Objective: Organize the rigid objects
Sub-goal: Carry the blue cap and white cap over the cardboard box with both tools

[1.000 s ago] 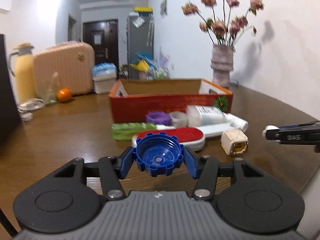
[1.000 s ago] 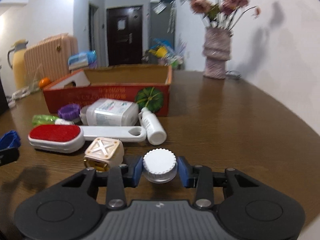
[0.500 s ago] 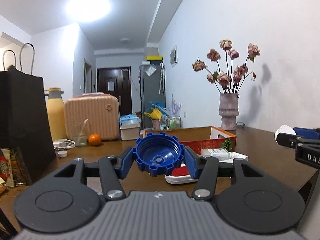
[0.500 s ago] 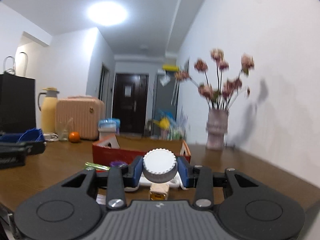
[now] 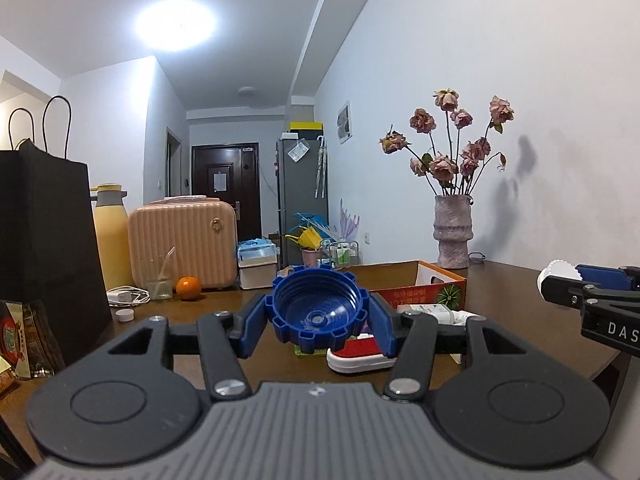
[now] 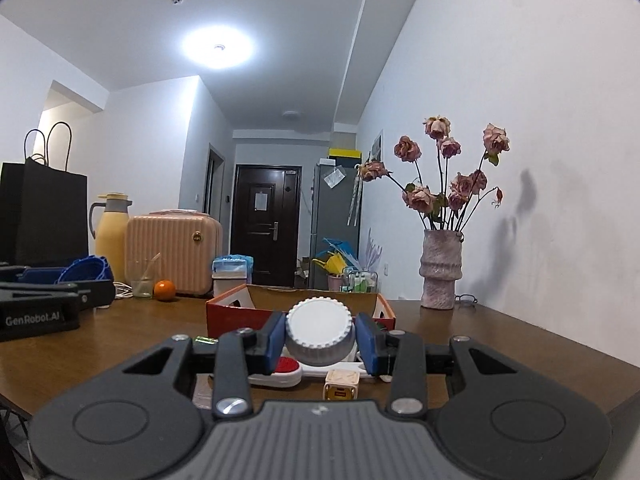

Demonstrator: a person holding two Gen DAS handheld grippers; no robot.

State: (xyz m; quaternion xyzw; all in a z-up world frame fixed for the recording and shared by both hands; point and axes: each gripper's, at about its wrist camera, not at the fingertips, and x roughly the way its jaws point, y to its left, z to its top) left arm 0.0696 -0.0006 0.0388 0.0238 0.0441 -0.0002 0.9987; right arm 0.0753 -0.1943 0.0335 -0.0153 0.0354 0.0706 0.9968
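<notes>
My left gripper [image 5: 318,320] is shut on a blue notched cap [image 5: 318,308], hollow side toward the camera, held level above the table's near edge. My right gripper [image 6: 320,340] is shut on a white ribbed cap [image 6: 320,330]; it shows again at the right edge of the left wrist view as the white cap [image 5: 560,274]. The blue cap [image 6: 86,270] appears at the left of the right wrist view. Beyond both stands a red cardboard box [image 6: 240,312] with its top open. In front of it lie a red-and-white brush [image 5: 360,356], a white bottle [image 5: 434,310] and a beige cube [image 6: 342,384].
A vase of dried roses [image 5: 454,236] stands at the back right of the brown table [image 6: 500,344]. At the left are a black paper bag [image 5: 44,232], a yellow flask [image 5: 112,236], a peach case [image 5: 184,240], a glass [image 5: 158,280], an orange [image 5: 189,288] and a small white cap [image 5: 124,314].
Both grippers rose and tipped up from looking down at the table to pointing level, each still gripping its cap. Since half a second ago they have held still.
</notes>
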